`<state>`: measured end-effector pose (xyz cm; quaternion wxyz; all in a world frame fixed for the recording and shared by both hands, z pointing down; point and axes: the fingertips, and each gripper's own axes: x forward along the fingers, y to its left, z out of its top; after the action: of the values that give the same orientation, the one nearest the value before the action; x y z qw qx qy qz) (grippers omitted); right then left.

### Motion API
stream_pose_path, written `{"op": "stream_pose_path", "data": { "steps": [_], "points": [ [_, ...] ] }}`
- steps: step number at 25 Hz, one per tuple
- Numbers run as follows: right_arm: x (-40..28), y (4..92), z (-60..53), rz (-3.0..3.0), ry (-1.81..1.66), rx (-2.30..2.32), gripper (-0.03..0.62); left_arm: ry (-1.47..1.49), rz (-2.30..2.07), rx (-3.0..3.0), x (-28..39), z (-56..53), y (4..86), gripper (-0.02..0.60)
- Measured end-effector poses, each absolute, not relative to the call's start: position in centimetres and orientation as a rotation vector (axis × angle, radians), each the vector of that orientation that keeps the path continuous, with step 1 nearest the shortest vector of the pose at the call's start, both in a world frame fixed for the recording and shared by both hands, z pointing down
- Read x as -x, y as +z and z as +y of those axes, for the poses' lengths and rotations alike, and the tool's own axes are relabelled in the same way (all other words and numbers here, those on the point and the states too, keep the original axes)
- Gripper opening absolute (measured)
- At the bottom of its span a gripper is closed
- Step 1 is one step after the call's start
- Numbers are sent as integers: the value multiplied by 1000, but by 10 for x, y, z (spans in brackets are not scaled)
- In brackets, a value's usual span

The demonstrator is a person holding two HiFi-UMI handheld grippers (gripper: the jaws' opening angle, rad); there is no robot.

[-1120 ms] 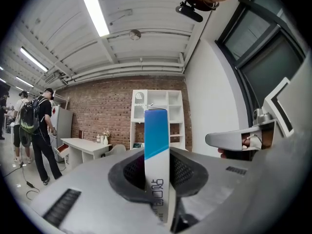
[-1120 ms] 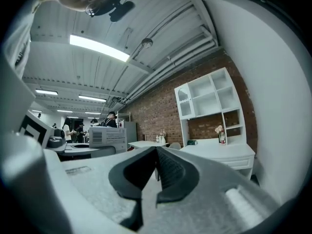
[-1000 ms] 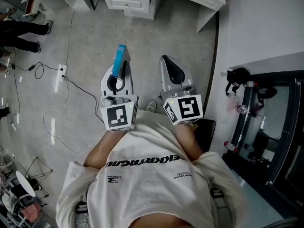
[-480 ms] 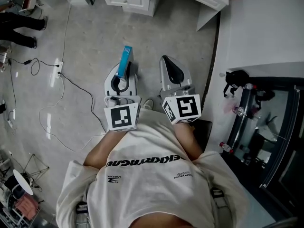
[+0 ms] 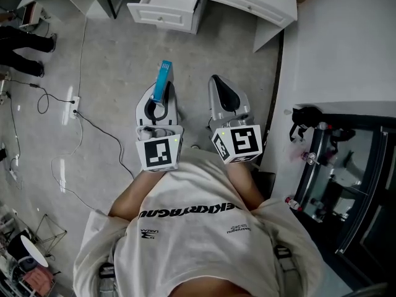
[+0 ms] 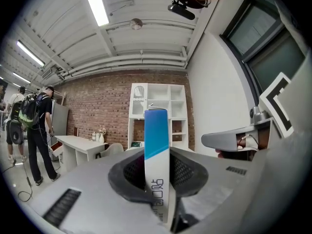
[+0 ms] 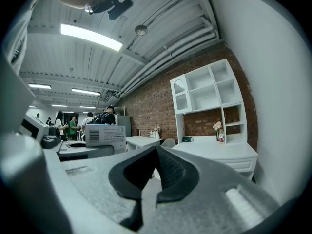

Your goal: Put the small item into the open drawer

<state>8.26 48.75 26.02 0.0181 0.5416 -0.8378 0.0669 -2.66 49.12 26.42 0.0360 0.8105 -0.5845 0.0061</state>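
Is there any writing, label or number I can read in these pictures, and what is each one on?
Nothing can be quoted with confidence.
White shirt: bold black lettering, seen upside down, not surely readable; two small logos too small.
Blue and white box: dark print on its white part, illegible.
Carton: barcode label, print too small.
Marker cubes: square patterns only, no words.

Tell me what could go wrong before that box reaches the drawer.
The box stands tall in the left gripper, held only by its lower end, so it may tip or slip out. The open drawer is some way ahead, and a cable on the floor could trip the person.
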Motion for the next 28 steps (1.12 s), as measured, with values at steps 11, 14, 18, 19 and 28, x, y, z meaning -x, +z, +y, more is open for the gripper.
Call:
{"op": "stream_pose_path", "data": {
  "steps": [11,14,18,19,28],
  "points": [
    [-39,243,337,-2578,204,-1685,-2,24,-1811,-2492,73,337,249,63],
    [-28,238,299,-2571,202,-1687,-2,24,-1798,-2495,83,299,246,63],
    [-6,238,256,-2556,204,-1689,-2,27,-1773,-2495,101,254,247,63],
    [-1,238,246,-2551,204,-1691,-2,27,-1766,-2496,105,243,247,63],
    [26,232,188,-2522,204,-1726,-1,43,-1705,-2526,124,181,245,63]
  ]
}}
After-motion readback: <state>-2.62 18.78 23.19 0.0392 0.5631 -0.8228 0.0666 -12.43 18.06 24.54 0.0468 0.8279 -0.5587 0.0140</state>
